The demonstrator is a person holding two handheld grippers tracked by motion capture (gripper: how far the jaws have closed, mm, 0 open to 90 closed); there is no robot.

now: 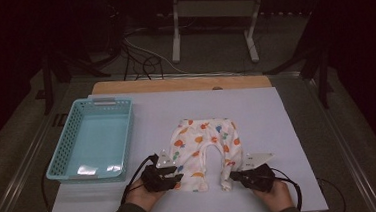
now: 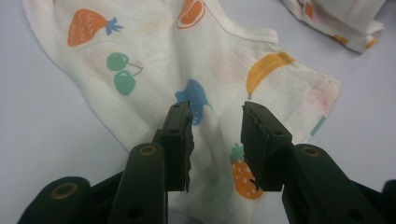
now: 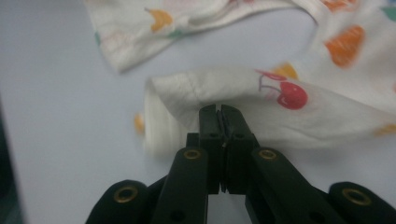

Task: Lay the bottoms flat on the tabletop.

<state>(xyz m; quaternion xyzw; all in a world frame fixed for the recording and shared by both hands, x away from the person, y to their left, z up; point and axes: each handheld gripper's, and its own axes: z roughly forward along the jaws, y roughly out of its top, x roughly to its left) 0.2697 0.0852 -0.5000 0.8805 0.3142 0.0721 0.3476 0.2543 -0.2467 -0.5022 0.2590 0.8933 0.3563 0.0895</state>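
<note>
Baby trousers (image 1: 205,150) with a fruit print are lying flat just right of the blue basket (image 1: 92,140), and I am working at their near cuffs. My left gripper (image 2: 215,116) is hovering part-open over the left leg, while my right gripper (image 3: 220,112) is pinching the right cuff. I judge a fold is starting; next, the left must close on cloth.

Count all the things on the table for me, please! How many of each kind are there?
Baby pants with fruit prints: 1
Light blue basket: 1
Black grippers: 2, the left gripper and the right gripper
Total: 4
</note>
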